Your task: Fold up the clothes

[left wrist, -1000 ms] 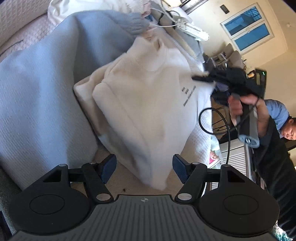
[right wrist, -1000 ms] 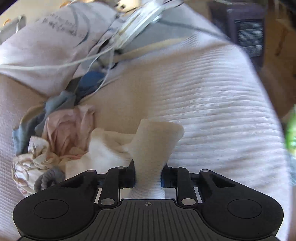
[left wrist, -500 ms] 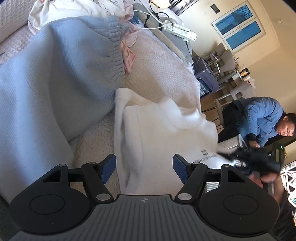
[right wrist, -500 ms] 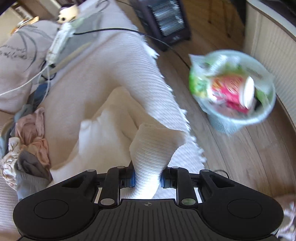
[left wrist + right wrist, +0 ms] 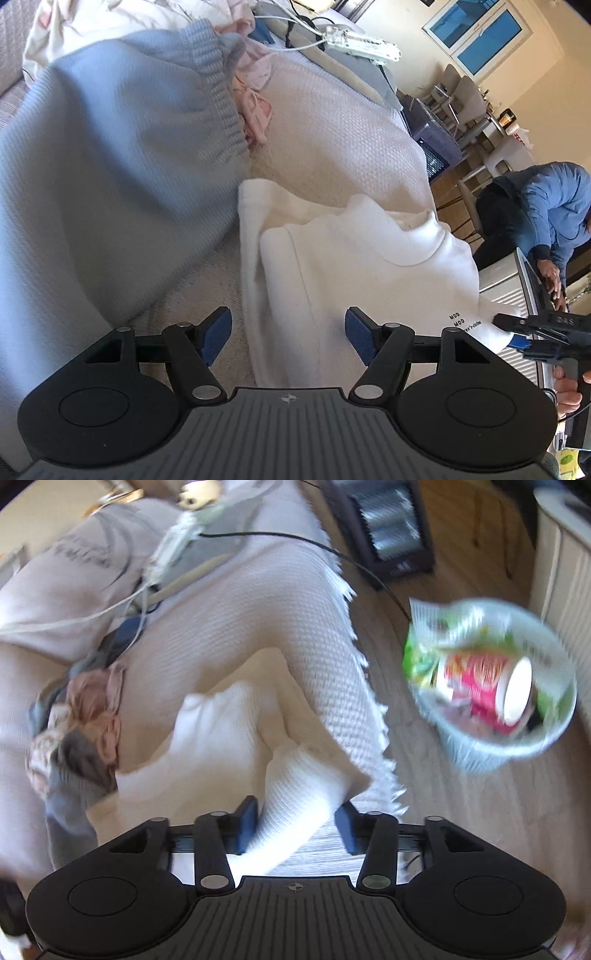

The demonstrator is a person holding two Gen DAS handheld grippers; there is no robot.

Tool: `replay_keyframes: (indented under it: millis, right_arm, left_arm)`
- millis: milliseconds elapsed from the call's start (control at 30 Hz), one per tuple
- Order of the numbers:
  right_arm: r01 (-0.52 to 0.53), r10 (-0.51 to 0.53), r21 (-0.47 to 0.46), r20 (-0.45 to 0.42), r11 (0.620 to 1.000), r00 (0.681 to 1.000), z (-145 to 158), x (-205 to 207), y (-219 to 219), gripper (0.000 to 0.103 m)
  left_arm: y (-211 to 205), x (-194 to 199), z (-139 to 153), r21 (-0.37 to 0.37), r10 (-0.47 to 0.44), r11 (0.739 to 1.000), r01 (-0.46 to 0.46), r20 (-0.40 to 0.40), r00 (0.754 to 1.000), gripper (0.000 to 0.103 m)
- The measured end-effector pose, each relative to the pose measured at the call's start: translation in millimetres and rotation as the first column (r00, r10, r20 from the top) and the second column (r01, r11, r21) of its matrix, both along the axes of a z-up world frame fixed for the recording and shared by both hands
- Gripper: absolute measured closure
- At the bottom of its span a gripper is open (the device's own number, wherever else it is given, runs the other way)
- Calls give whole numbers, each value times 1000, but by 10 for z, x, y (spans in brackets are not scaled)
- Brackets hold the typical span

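Cream waffle-weave bedspread [image 5: 340, 122] carries all the laundry, and your white ribbed sweatshirt [image 5: 354, 266] lies on it near its fringed edge. From the left wrist you see a pale blue knitted garment [image 5: 110, 155] lying beside the sweatshirt and a person in a blue shirt [image 5: 554, 206] beyond it; your left gripper [image 5: 288, 334] stands apart over the sweatshirt, pressing nothing. Only the right wrist shows the wooden floor with a pale wastebasket [image 5: 491, 698] beyond the sweatshirt. Your right gripper [image 5: 295, 823] is opening, the sweatshirt cuff [image 5: 299, 794] between its jaws.

Right gripper [image 5: 295, 825] jaws opening; white ribbed cuff [image 5: 299, 790] between them.
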State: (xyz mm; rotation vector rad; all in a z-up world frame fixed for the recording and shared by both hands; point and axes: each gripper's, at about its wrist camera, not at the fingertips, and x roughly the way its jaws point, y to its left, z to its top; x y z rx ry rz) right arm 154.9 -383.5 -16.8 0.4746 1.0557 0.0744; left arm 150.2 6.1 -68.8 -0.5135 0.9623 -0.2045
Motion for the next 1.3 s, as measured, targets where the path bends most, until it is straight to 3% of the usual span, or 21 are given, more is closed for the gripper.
replay_keyframes:
  millis: [100, 133, 233, 300, 367, 533, 633, 833, 1033, 1167, 1300]
  right_arm:
    - [-100, 102, -47, 50, 994, 994, 81, -50, -41, 43]
    - [-122, 128, -81, 62, 989, 990, 104, -53, -41, 33]
    - [-187, 208, -187, 97, 964, 973, 187, -64, -57, 30]
    - [-218, 243, -210, 100, 953, 965, 232, -49, -103, 28]
    - [-247, 271, -200, 107, 948, 957, 249, -12, -145, 24]
    - [-293, 313, -136, 156, 946, 937, 186, 169, -126, 21]
    - [-330, 347, -139, 135, 934, 928, 81, 331, -39, 21]
    - [-379, 395, -146, 99, 914, 913, -131, 648, 91, 21]
    - [-415, 425, -128, 69, 901, 902, -393, 908, 167, 21]
    - [-409, 414, -95, 37, 907, 910, -570, 993, 223, 21]
    - [-365, 371, -103, 49, 925, 927, -565, 900, 227, 23]
  left_arm:
    - [-29, -11, -54, -27, -2, 1000, 1, -23, 1000, 38]
    - [-37, -14, -60, -36, -1, 999, 0, -28, 1000, 38]
    - [-49, -20, -54, -65, -3, 998, 1, -30, 1000, 37]
    - [-52, -14, -50, -90, 1, 996, -4, -38, 999, 34]
    - [-70, 1, -53, -116, 2, 993, -8, -48, 999, 34]
    - [-214, 42, -72, -85, -49, 995, 46, -30, 998, 34]
    - [-260, 99, -118, -82, -47, 996, 44, -38, 998, 32]
    - [-352, 154, -133, 13, -61, 998, 61, -11, 998, 32]
    - [-315, 106, -131, 35, -40, 999, 40, -1, 999, 32]
    - [-343, 125, -206, 51, -41, 998, 41, 12, 999, 31]
    - [-396, 142, -195, 85, -62, 995, 60, 22, 998, 32]
